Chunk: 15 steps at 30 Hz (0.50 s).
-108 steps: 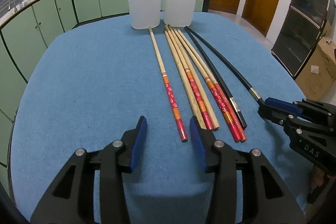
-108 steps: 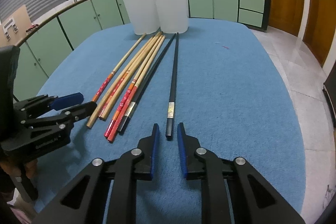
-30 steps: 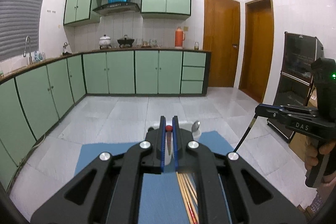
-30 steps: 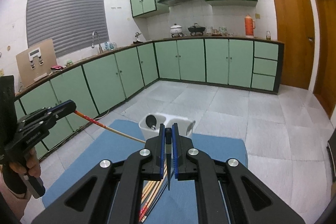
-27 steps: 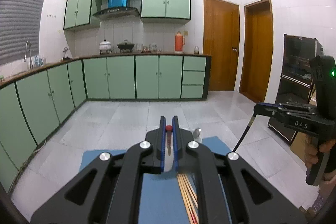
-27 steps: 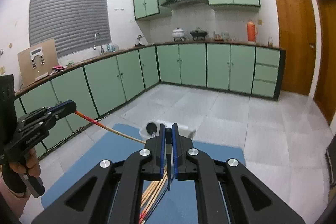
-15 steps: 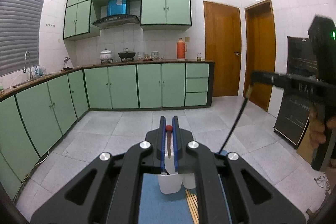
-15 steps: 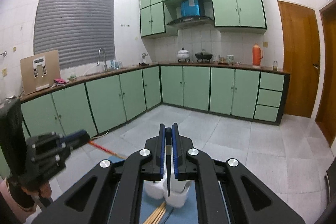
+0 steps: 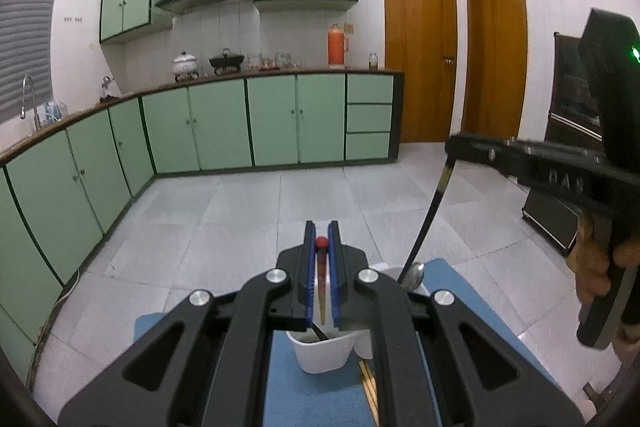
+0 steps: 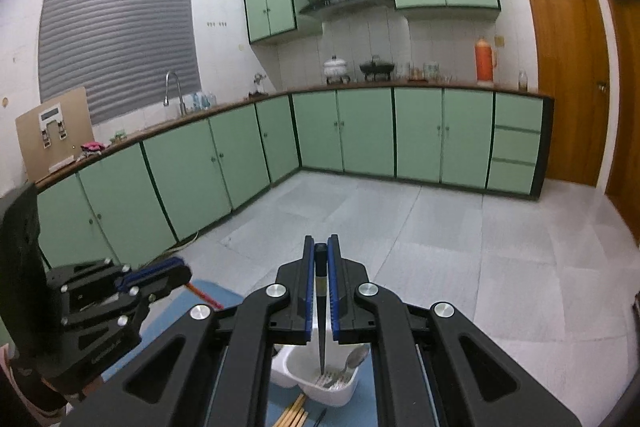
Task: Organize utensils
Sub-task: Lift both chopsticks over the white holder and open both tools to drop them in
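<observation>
My left gripper (image 9: 321, 227) is shut on the red end of a wooden chopstick (image 9: 321, 283), which hangs point-down over a white cup (image 9: 320, 353). My right gripper (image 10: 321, 241) is shut on a black chopstick (image 10: 321, 311) whose tip reaches into the neighbouring white cup (image 10: 332, 387), among forks and a spoon (image 10: 357, 357). In the left wrist view the right gripper (image 9: 454, 147) stands to the right and higher, its black chopstick (image 9: 424, 223) slanting down to the spoon cup (image 9: 394, 273). In the right wrist view the left gripper (image 10: 180, 273) is at the left with its red chopstick (image 10: 202, 294).
Several wooden chopsticks (image 10: 294, 413) lie on the blue tablecloth (image 9: 460, 291) just in front of the cups. The cloth's far edge runs right behind the cups, with tiled floor and green cabinets beyond. A hand (image 9: 596, 267) grips the right gripper's handle.
Both grippers have shut on chopsticks that lay on the cloth, lifted them and carried them forward. The cups, a little ahead half a second ago, now sit under the hanging chopsticks.
</observation>
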Each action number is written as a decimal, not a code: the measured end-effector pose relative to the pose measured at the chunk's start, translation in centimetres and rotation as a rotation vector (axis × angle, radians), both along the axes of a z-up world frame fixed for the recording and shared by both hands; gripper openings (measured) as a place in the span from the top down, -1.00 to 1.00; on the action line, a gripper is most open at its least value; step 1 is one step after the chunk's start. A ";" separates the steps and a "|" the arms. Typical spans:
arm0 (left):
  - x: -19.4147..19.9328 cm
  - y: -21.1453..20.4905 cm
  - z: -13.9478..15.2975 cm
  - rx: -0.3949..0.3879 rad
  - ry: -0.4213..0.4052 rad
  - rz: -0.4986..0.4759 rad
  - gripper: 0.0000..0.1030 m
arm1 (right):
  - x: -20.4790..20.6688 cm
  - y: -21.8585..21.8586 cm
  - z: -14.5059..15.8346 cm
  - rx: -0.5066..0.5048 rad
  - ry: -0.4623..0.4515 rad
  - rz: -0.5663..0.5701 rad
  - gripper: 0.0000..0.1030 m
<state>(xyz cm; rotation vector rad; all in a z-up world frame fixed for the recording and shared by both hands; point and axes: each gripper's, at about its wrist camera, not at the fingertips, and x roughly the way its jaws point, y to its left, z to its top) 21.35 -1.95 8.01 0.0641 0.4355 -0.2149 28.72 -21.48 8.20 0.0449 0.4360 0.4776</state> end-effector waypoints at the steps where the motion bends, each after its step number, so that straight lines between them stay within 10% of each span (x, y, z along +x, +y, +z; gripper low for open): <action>1: 0.4 0.2 -0.3 -0.003 0.010 -0.004 0.90 | 0.0 0.0 -0.5 -0.002 0.009 0.006 0.88; 6: 1.8 0.5 -1.8 -0.038 0.080 -0.031 0.86 | 0.3 0.0 -2.5 -0.021 0.050 0.017 0.83; 15: 0.2 2.1 -2.1 -0.079 0.062 -0.012 0.29 | -1.7 -2.2 -3.1 0.004 0.037 -0.031 0.00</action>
